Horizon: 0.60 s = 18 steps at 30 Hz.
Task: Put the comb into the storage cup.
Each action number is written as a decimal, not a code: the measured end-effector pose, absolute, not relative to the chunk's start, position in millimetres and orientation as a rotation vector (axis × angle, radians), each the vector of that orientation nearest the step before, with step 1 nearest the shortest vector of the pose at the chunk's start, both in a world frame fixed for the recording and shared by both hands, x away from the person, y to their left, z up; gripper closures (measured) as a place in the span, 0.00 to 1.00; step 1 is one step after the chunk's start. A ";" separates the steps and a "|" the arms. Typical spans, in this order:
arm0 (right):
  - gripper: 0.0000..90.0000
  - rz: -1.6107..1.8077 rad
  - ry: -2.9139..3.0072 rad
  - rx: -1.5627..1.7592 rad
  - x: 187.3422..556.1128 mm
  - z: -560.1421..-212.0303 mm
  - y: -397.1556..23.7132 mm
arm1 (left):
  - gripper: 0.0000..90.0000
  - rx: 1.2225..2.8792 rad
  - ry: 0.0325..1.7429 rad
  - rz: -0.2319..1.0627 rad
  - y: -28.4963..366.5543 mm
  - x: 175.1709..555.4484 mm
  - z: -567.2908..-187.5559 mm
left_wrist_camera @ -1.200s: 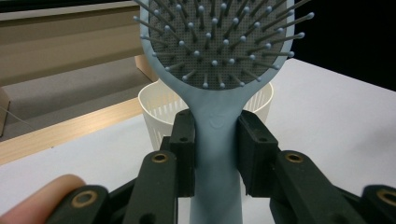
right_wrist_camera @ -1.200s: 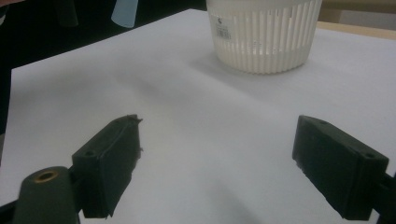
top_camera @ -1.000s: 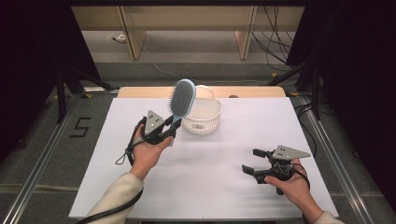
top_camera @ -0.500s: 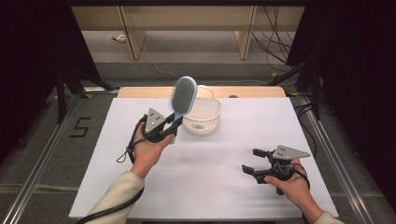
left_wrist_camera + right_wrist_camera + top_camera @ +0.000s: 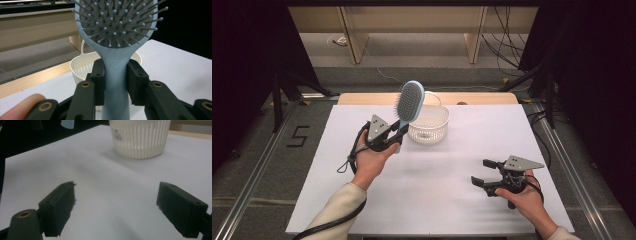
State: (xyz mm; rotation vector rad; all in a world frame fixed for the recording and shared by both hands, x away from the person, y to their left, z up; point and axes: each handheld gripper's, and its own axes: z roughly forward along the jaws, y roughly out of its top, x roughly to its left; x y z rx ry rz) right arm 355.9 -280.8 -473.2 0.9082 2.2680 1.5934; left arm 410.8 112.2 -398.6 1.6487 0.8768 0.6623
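Note:
A pale blue hairbrush (image 5: 409, 102) with grey bristles stands upright in my left gripper (image 5: 398, 134), raised above the table just left of a white slatted basket (image 5: 430, 125). In the left gripper view both black pads press the hairbrush (image 5: 116, 75) at its handle (image 5: 115, 95), with the basket (image 5: 77, 67) right behind. My right gripper (image 5: 482, 172) rests low over the table's near right part, its jaws wide apart with nothing between them. In the right gripper view the basket (image 5: 140, 138) stands ahead of that gripper (image 5: 116, 202), well apart from it.
The white table sheet (image 5: 442, 200) ends in a wooden strip (image 5: 362, 98) at the far edge. Metal rails (image 5: 257, 170) run along both sides of the table. Cables (image 5: 507, 35) lie on the floor beyond, near wooden furniture legs (image 5: 354, 35).

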 end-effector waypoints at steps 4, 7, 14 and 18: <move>0.18 1.592 2.267 0.909 355.9 -473.1 -281.1 | 0.77 1.652 0.875 0.664 111.4 411.8 -398.5; 0.18 1.590 2.268 0.906 355.8 -472.9 -281.0 | 0.77 1.656 0.871 0.664 110.8 412.4 -398.1; 0.18 1.588 2.266 0.905 355.5 -472.7 -280.5 | 0.77 1.651 0.867 0.669 109.8 414.0 -395.8; 0.18 1.590 2.267 0.910 355.6 -473.0 -280.4 | 0.77 1.652 0.865 0.667 108.0 415.1 -395.7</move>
